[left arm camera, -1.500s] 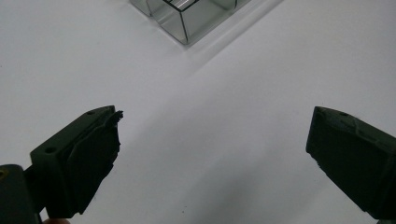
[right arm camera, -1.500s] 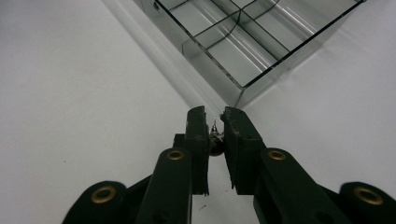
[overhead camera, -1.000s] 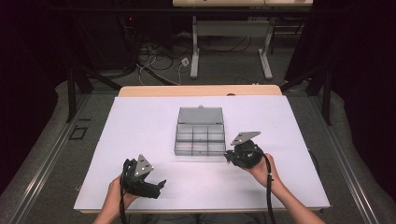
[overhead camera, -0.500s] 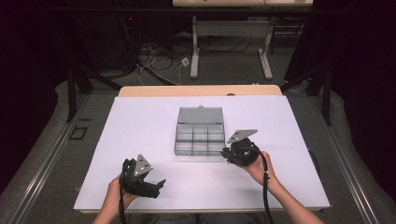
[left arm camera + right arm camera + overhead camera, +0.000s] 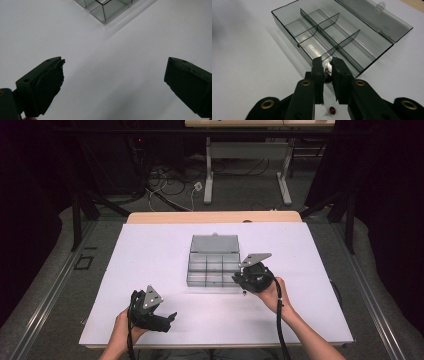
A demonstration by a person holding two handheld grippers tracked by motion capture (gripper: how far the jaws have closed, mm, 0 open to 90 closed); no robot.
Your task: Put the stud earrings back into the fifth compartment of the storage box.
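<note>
A clear grey compartment box (image 5: 212, 268) with its lid (image 5: 215, 243) folded back lies mid-table. My right gripper (image 5: 238, 279) hovers at the box's front right corner. In the right gripper view the right gripper (image 5: 326, 63) is shut on a small dark-red-headed pin (image 5: 327, 74), just over the box's near wall (image 5: 294, 48). A second red pin (image 5: 332, 110) lies on the table below the jaws. My left gripper (image 5: 169, 319) rests near the front left, and in its own view the left gripper (image 5: 113, 68) is open with nothing inside. A box corner (image 5: 103, 11) shows beyond it.
The white table top (image 5: 150, 265) spreads wide around the box, with a wooden edge (image 5: 215, 217) at the back. Cables trail from both grippers toward the front edge. Beyond the table stand desk legs (image 5: 207, 180) and floor cables.
My right gripper has moved left and slightly forward, up to the box's front right corner. The left gripper has stayed put.
</note>
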